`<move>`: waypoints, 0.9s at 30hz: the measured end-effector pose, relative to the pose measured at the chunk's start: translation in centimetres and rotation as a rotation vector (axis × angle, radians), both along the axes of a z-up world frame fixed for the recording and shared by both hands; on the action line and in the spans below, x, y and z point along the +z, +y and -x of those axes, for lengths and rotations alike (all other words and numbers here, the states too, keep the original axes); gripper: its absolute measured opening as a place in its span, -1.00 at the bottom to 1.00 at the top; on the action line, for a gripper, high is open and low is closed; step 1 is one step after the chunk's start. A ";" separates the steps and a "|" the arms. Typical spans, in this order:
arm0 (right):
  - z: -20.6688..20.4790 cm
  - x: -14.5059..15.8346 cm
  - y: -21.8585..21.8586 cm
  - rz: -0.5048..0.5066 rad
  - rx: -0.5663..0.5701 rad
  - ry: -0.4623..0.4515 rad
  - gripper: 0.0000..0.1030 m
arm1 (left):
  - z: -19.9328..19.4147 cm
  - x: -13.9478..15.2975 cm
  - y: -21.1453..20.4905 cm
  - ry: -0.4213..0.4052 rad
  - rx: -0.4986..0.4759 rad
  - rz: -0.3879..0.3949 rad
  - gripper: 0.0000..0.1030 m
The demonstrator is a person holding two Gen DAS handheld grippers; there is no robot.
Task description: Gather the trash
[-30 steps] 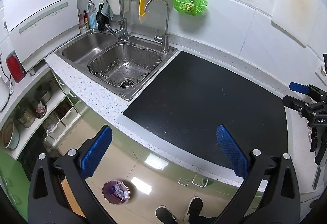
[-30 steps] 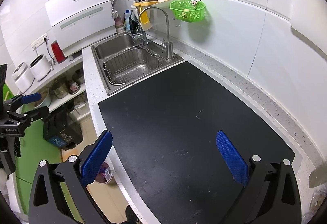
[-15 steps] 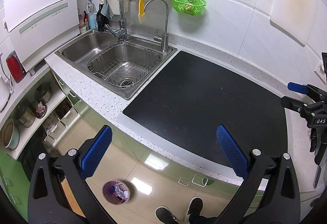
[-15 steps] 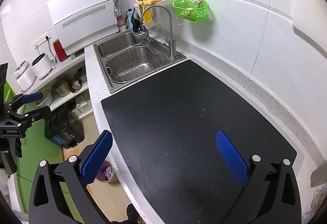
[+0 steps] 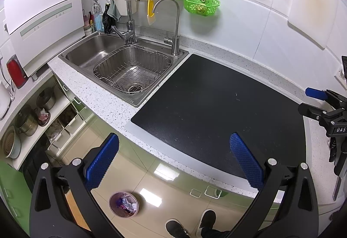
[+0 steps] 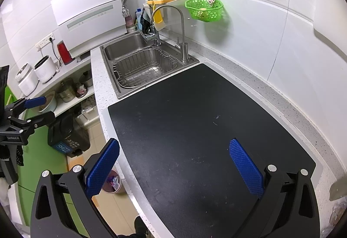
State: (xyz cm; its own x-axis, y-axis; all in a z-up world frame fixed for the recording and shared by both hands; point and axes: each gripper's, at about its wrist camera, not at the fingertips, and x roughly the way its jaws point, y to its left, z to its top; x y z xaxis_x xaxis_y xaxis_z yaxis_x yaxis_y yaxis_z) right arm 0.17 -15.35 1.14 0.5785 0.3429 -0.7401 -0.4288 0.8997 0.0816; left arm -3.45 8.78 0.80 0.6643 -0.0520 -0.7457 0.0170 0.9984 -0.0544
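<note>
A small round bin (image 5: 123, 204) holding wrappers stands on the floor below the counter; its rim also shows in the right wrist view (image 6: 112, 183). A black mat (image 5: 216, 107) lies on the counter, bare except for tiny specks (image 6: 215, 119). My left gripper (image 5: 173, 157) is open and empty, held over the counter's front edge. My right gripper (image 6: 173, 159) is open and empty above the mat (image 6: 195, 129). Each gripper shows at the edge of the other's view: the right one (image 5: 318, 105), the left one (image 6: 28, 112).
A steel sink (image 5: 121, 66) with a wire basket and two taps lies left of the mat. A green basket (image 5: 200, 4) hangs on the tiled wall. A white appliance (image 5: 43, 20) stands far left. Shelves with pots (image 5: 28, 120) sit below. My shoes (image 5: 190, 225) are on the floor.
Both grippers stay open and empty. The right gripper's view has shifted slightly, the sink moving rightward in it; the left view is nearly unchanged.
</note>
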 end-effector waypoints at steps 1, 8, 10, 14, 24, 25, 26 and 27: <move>0.0 0.0 0.0 0.000 -0.001 0.000 0.89 | 0.0 0.0 0.0 0.000 0.000 0.001 0.95; -0.1 -0.1 0.1 0.003 0.002 0.002 0.89 | -0.4 0.0 0.0 0.002 -0.001 0.002 0.95; -0.1 -0.1 0.1 0.002 0.002 0.003 0.89 | -0.4 0.0 0.0 0.002 -0.001 0.000 0.95; -0.1 -0.2 0.1 0.003 0.002 0.004 0.89 | -0.4 0.0 0.0 0.003 -0.003 0.002 0.95; 0.0 -0.3 0.1 0.002 0.001 0.006 0.89 | -0.4 0.0 0.0 0.004 -0.004 0.002 0.95; 0.0 -0.3 0.1 0.002 0.001 0.005 0.89 | -0.4 0.0 0.0 0.004 -0.004 0.001 0.95; 0.0 -0.3 0.1 0.002 0.001 0.006 0.89 | -0.4 0.0 0.0 0.004 -0.005 0.002 0.95; 0.0 -0.3 0.1 0.003 0.001 0.006 0.89 | -0.4 0.0 0.1 0.004 -0.006 0.005 0.95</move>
